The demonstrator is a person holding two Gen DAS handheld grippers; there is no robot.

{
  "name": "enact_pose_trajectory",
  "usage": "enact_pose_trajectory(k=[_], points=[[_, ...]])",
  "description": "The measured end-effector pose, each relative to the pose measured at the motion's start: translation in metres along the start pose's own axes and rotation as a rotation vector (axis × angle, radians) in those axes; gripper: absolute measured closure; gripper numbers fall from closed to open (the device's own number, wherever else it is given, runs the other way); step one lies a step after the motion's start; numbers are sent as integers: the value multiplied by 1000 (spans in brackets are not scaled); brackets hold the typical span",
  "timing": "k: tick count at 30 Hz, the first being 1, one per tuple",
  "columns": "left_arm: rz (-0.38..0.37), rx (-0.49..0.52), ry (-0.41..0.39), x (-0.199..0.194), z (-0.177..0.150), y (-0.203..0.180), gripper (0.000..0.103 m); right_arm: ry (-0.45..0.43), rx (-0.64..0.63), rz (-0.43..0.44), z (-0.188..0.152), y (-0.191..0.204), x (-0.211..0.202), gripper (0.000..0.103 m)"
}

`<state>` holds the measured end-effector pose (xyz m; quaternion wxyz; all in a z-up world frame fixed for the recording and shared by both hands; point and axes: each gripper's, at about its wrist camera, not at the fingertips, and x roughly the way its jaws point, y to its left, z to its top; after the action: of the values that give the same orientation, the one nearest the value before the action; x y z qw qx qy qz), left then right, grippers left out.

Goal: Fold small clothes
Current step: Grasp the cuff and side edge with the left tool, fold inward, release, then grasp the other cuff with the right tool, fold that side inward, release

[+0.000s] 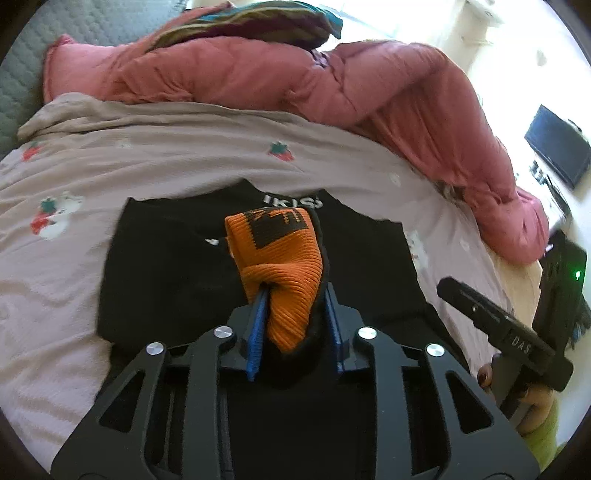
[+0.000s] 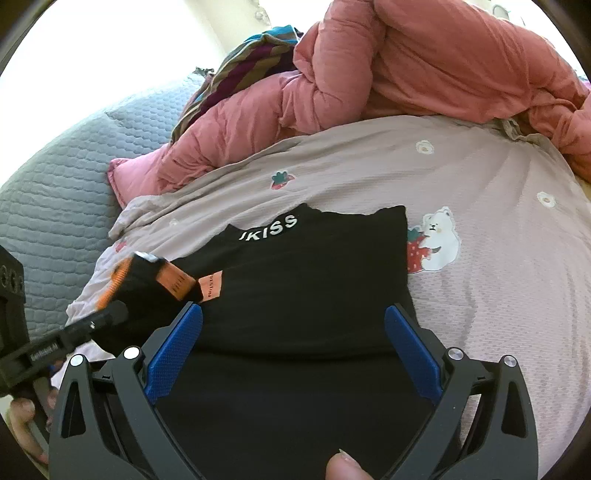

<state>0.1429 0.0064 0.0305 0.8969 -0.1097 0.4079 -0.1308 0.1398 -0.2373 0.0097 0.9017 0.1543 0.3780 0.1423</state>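
**Orange cuff in the left tool, black top lying on the bed**

Left tool (image 1: 295, 295): blue pads are standing a little apart, with an orange ribbed cuff (image 1: 275, 258) of black-and-orange knit bunched between them. The fabric is filling the gap and draping forward over the pad tips; whether the pads are actually pressing it, I cannot tell from here. In the right wrist view the same bundle is showing at the left, blurred.

Right tool (image 2: 293, 321): jaws are standing wide apart, nothing between the blue fingers (image 2: 173, 350). It is hovering over the near part of the black top (image 2: 306, 280) (white lettering at the neck reads "KISS", first letters unclear). A fingertip (image 2: 341, 467) is showing at the bottom edge.

The black top is lying spread flat on a pale pink bedsheet (image 2: 498, 295) printed with strawberries and a white bear. A pink quilt (image 1: 332, 81) is lying heaped beyond it, with a striped cloth (image 1: 251, 18) resting on top. Grey quilted bedding (image 2: 55, 177) is showing at the left.
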Motion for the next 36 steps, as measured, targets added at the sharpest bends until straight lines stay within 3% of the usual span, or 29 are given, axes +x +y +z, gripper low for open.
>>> enact_pose_trajectory(k=[5, 9, 17, 24, 25, 26, 27, 29, 32, 36], points=[[-43, -28, -4, -3, -1, 5, 71, 19, -5, 1, -3, -1, 6, 5], [-14, -59, -40, -14, 2, 20, 70, 51, -36, 19, -7, 10, 14, 5], [231, -17, -77, -24, -7, 45, 56, 201, -43, 13, -32, 27, 31, 5], [303, 2, -67, -24, -23, 62, 48, 296, 36, 12, -57, 31, 48, 5], [306, 2, -66, -25, -25, 63, 48, 286, 37, 13, -57, 33, 48, 9], [308, -1, -67, -26, -28, 66, 47, 282, 37, 25, -56, 35, 50, 26], [311, -4, -69, -27, -29, 68, 47, 283, 35, 39, -56, 37, 52, 35], [318, -19, -74, -31, -31, 74, 47, 278, 41, 31, -55, 38, 57, 38], [316, -39, -84, -36, -31, 80, 47, 275, 51, 59, -53, 34, 60, 70], [315, -46, -91, -41, -32, 83, 45, 222, -17, 116, -47, 44, 51, 85]])
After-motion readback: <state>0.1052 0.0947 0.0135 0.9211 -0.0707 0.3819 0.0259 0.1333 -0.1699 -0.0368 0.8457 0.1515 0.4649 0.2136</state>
